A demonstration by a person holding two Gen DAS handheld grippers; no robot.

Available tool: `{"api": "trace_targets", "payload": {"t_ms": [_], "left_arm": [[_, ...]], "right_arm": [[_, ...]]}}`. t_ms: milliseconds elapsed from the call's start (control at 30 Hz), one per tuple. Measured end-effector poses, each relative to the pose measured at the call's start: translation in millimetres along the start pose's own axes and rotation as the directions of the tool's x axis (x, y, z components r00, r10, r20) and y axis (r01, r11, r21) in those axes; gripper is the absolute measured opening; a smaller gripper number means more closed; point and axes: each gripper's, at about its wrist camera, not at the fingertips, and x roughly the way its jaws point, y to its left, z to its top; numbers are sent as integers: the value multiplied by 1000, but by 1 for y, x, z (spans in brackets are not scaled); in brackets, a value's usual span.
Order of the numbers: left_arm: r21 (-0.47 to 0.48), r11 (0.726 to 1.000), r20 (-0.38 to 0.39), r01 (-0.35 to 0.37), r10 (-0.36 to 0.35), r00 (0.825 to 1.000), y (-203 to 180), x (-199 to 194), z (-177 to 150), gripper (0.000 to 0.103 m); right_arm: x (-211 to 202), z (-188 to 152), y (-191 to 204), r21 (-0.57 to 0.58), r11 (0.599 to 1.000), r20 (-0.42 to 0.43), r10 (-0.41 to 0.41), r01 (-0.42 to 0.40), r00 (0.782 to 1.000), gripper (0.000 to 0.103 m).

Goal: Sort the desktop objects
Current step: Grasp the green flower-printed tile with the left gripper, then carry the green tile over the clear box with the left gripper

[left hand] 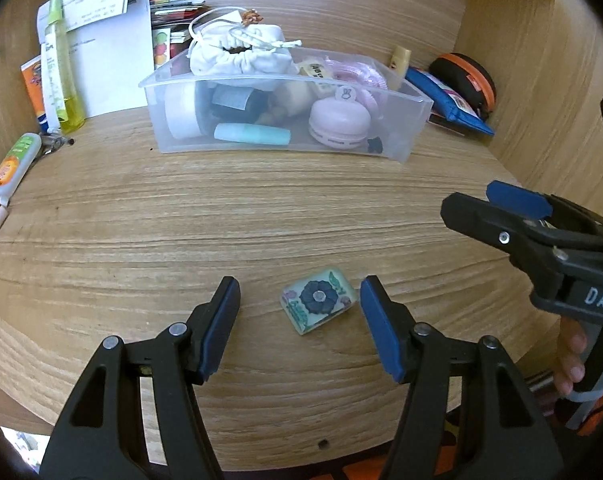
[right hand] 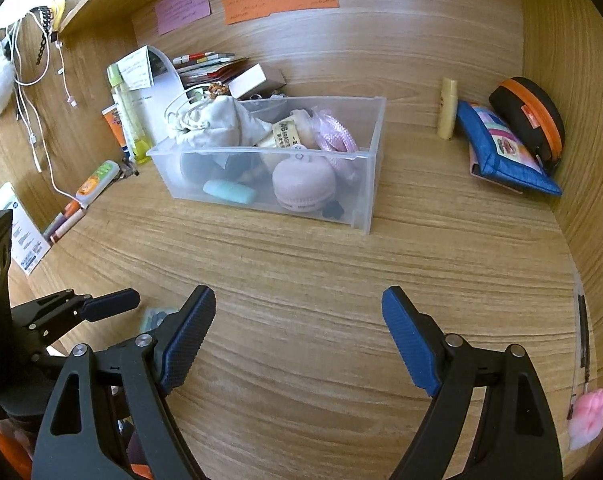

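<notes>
From your right wrist view the small flower-printed tile (right hand: pixel 155 317) is mostly hidden behind a finger; its print stays hard to read. It lies flat on the tabletop (left hand: pixel 261 220), between the spread jaws of your left hand-held gripper (left hand: pixel 299 320), untouched by either pad. Your right hand-held gripper (right hand: pixel 299 336) hangs wide open and empty, angled down, near the clear bin (left hand: pixel 405 128).
</notes>
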Motion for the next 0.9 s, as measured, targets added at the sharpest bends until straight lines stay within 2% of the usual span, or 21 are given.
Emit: {"api": "trace_targets", "payload": {"t_ms": [67,100,433,600,900], "left_arm": [[1,1000,2,-3,3,1000,-3,1,-2,59],[3,1000,2,-7,7,1000,-4,2,-2,54],[27,999,31,-46,45,999,-13,4,-4,41],[32,998,59,-53,51,997,-14,4,-7,41],[-13,999,75,-37,38,996,-1,-1,0,41]], "right_arm": [[0,-1,0,0,1000,-1,4,-4,1000,83],[0,-1,-1,-1,1000,-2,6,-6,1000,83],[-1,-3,0,-7,1000,3,22,-22,1000,83],[1,-3,-1,-2,1000,-6,21,-21,1000,83],[2,1,-2,-2,1000,-2,14,-14,1000,83]]}}
